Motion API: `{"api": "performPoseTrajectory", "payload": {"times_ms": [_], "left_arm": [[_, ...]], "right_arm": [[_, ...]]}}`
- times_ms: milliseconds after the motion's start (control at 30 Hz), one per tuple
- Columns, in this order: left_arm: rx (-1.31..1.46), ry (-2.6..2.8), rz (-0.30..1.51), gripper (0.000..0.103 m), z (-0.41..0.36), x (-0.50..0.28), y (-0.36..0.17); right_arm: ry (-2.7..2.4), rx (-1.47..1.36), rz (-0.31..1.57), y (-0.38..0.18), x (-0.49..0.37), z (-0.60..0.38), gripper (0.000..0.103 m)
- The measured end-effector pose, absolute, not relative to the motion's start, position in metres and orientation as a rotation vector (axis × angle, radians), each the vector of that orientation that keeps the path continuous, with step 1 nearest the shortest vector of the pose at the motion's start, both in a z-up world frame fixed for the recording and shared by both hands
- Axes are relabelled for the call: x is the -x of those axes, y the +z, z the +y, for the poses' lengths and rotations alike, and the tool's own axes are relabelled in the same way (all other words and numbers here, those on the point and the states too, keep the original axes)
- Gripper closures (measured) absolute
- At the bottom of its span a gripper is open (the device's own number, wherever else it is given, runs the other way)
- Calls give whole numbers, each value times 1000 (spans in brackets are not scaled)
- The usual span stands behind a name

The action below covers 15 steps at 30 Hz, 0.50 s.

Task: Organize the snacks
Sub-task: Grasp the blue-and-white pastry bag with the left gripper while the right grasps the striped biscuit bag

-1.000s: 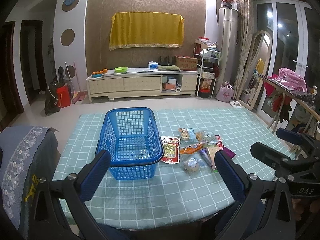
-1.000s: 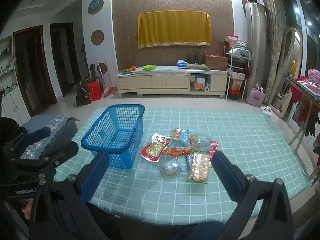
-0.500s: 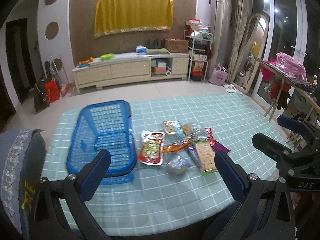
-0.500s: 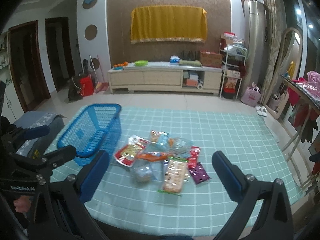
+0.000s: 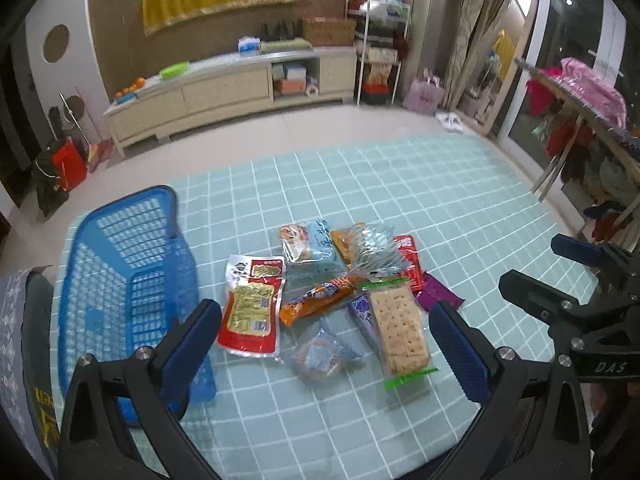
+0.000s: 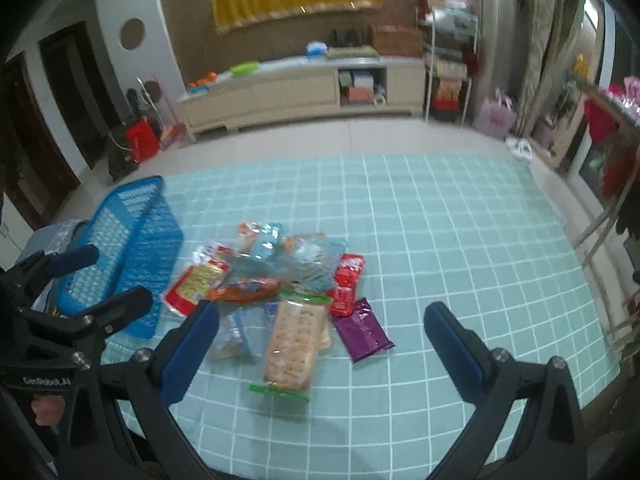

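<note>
— How many snacks, how many baskets?

— One blue basket (image 5: 124,280), nothing visible inside. About nine packets lie heaped just beside it, at its 3 o'clock, on the checked tablecloth (image 5: 440,208): a red pouch (image 5: 252,304), a clear cracker pack (image 5: 398,328), a purple packet (image 6: 362,330).

— Jaws?

— The left gripper (image 5: 324,344) and right gripper (image 6: 320,348) are both spread wide, grasping nothing.

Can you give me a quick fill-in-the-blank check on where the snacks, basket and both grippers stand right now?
1. The blue plastic mesh basket holds ____ snacks.
2. The clear-wrapped cracker pack with green ends lies on the checked ____ tablecloth.
3. The left gripper and right gripper both have their fingers ____.
4. The purple foil packet lies on the cracker pack's ____ side.

Missing words: no; teal; open; right
</note>
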<state>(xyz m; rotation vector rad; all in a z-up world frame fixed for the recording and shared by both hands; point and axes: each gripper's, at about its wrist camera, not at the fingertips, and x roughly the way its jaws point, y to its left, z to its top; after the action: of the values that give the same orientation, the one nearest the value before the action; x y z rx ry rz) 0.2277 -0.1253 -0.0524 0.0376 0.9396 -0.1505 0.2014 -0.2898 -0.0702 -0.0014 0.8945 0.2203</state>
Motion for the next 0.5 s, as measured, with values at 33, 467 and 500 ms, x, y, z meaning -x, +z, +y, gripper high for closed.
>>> {"api": "performPoseTrajectory", "payload": {"times_ms": [33,467,500], "left_arm": [[-48,-151,952,0,-128,-235,-58],[-84,-148,1119,0,-136,-342,-127],[-90,-143,1131,0,-135,-349,-131]], "right_arm": [[216,-5,921,-77,-212,-291,0],[194,-71,1147,-146,-304,-293,10],[196,-73,1164,-149,-309,-292,10]]}}
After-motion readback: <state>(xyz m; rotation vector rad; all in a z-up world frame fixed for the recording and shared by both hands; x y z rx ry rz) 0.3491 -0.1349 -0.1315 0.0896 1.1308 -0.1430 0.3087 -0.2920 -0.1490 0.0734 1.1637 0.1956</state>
